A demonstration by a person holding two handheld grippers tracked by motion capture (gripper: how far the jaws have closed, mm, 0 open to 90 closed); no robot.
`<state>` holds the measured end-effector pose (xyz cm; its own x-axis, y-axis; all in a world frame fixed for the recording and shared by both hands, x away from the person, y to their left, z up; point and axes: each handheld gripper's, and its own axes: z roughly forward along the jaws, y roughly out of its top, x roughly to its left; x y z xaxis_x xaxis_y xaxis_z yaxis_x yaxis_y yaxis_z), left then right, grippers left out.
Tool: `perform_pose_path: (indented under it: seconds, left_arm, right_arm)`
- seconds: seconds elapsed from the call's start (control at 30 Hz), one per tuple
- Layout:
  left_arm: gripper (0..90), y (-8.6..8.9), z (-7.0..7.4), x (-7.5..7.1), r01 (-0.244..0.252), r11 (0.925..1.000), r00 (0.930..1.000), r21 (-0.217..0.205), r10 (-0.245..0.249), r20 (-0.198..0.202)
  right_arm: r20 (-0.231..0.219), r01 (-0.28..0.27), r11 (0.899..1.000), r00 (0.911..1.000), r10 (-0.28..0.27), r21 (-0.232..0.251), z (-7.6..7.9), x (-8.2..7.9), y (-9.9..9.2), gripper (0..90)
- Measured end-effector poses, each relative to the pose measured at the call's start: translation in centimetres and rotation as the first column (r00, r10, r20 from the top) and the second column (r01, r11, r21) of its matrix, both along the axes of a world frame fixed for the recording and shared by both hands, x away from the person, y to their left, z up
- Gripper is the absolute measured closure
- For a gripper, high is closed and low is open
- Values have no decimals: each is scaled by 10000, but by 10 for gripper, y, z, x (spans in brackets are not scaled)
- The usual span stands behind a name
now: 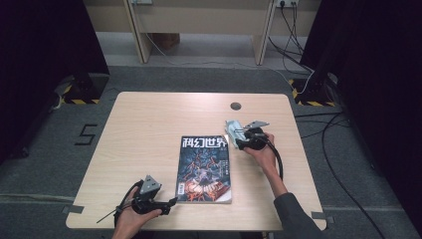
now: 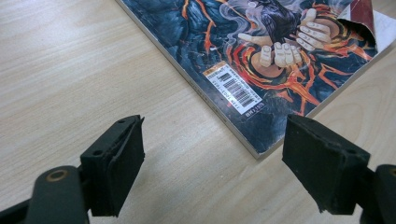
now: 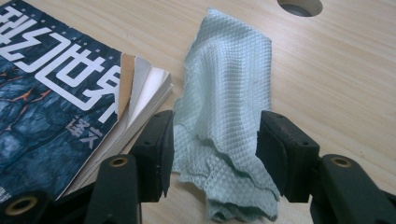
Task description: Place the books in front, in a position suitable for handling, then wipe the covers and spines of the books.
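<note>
- Right gripper view: the pale green cloth point(image 3: 229, 116) lies folded on the table point(image 3: 350, 93), its near end between the two black jaws of the right gripper point(image 3: 214, 156). The jaws stand on either side of it at a middling gap; the left pad looks to be at the cloth's edge, though whether either pad presses yet is hard to tell.
- The cloth's long axis runs straight away from the gripper toward the round hole point(image 3: 300, 5) in the tabletop, its ragged layered end nearest the camera.
- It lies just beside the magazine point(image 3: 56, 93), by the curled top corner.
- High view: the cloth point(image 1: 232, 130) sits off the magazine's point(image 1: 205, 169) upper right corner, at the tip of the right gripper point(image 1: 238, 135).
- Left gripper view: the left gripper point(image 2: 212, 168) has its jaws wide apart with nothing between them, aimed at the magazine's barcode corner point(image 2: 236, 88).
</note>
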<state>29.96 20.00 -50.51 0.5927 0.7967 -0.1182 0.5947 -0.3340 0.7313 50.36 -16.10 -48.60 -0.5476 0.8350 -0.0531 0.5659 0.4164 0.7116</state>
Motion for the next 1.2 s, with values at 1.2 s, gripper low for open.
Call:
perform_pose_path:
  seconds: [1.2]
  left_arm:
    - [206, -9, -2, -4, 388, 9986, 9989, 346, -396, 242]
  right_arm:
    - [803, -719, 9974, 9942, 713, 43, 34, -8, 0, 813]
